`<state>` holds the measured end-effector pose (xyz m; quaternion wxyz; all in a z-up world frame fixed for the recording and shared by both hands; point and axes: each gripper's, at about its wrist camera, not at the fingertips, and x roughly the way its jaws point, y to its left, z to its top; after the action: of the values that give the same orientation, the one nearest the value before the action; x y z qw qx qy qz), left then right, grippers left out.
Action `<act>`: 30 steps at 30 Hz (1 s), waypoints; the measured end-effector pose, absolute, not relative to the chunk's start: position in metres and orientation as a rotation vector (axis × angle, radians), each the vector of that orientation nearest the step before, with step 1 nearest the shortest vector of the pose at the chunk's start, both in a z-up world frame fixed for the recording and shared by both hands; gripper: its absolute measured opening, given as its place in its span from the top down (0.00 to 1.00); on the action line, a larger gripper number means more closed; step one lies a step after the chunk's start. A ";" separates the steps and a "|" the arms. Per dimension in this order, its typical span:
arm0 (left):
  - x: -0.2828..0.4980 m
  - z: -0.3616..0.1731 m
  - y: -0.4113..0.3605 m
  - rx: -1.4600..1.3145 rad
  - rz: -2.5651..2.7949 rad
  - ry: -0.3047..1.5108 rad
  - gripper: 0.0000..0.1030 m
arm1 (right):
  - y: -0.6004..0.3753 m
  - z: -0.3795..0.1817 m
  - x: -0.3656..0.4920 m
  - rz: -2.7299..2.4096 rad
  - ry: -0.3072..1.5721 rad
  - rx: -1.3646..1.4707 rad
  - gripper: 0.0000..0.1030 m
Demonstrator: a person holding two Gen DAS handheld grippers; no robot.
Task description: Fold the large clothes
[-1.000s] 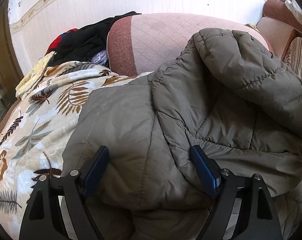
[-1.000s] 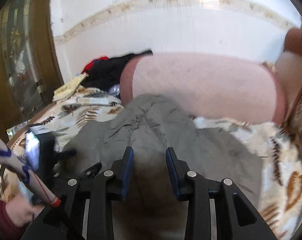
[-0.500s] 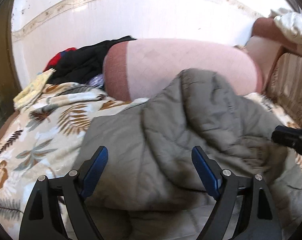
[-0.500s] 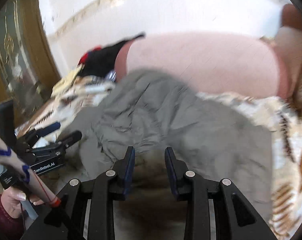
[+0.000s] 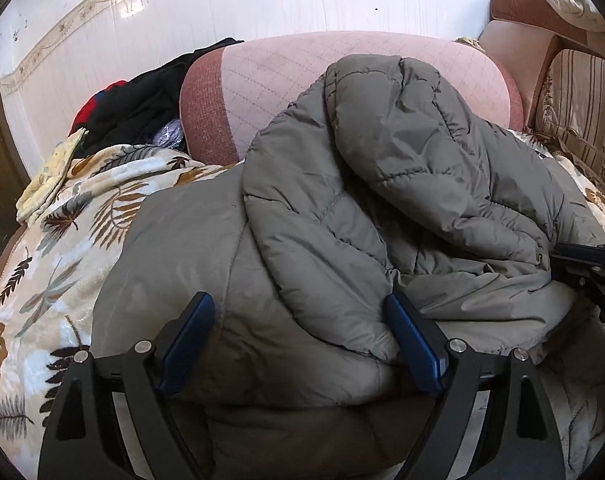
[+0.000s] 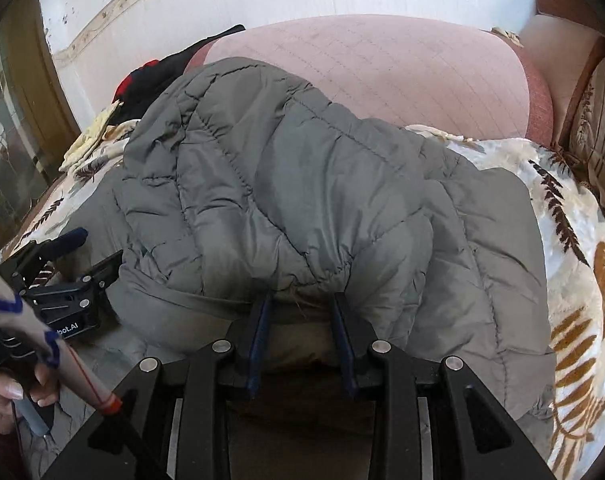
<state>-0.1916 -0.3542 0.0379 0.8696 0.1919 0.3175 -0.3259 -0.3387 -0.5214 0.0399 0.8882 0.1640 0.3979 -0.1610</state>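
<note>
A grey-green quilted puffer jacket [image 5: 342, 216] lies bunched on a leaf-print blanket [image 5: 62, 240]; it also shows in the right wrist view [image 6: 282, 200]. My left gripper [image 5: 300, 336] is open, its blue pads on either side of the jacket's near fold. My right gripper [image 6: 300, 308] has its jaws partly closed, tips pushed under the jacket's near edge; whether fabric is pinched between them is hidden. The left gripper shows in the right wrist view [image 6: 74, 268] at the jacket's left side. The right gripper shows in the left wrist view [image 5: 590, 268] at its right side.
A pink quilted cushion [image 5: 302, 80] stands behind the jacket. A pile of black and red clothes [image 5: 134, 108] lies at the back left. A striped sofa arm [image 5: 582, 120] is at the right. A white wall is behind.
The jacket's upper part has been flipped over toward me and now lies bunched higher. My right gripper moved forward into the jacket's near edge. The left gripper stayed open.
</note>
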 end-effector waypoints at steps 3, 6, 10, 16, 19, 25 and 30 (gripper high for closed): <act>-0.192 0.037 -0.355 0.409 -0.675 0.656 0.15 | -0.522 0.038 -0.340 -0.330 0.829 0.340 0.67; -0.192 0.036 -0.354 0.411 -0.671 0.653 0.15 | -0.519 0.042 -0.337 -0.331 0.840 0.319 0.67; -0.193 0.036 -0.355 0.412 -0.665 0.653 0.15 | -0.521 0.067 -0.348 -0.342 0.751 0.335 0.67; -0.194 0.036 -0.355 0.413 -0.665 0.653 0.15 | -0.540 0.064 -0.354 -0.417 0.733 0.368 0.67; -0.193 0.036 -0.355 0.412 -0.665 0.654 0.14 | -0.543 0.052 -0.349 -0.424 0.784 0.377 0.67; -0.193 0.036 -0.355 0.413 -0.664 0.653 0.14 | -0.544 0.040 -0.348 -0.429 0.826 0.381 0.66; -0.193 0.036 -0.355 0.413 -0.664 0.654 0.14 | -0.544 0.040 -0.350 -0.441 0.832 0.381 0.61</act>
<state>-0.1932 -0.3551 0.0361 0.8729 0.1977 0.3129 -0.3180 -0.3499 -0.5443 0.0404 0.8738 0.1823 0.3985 -0.2109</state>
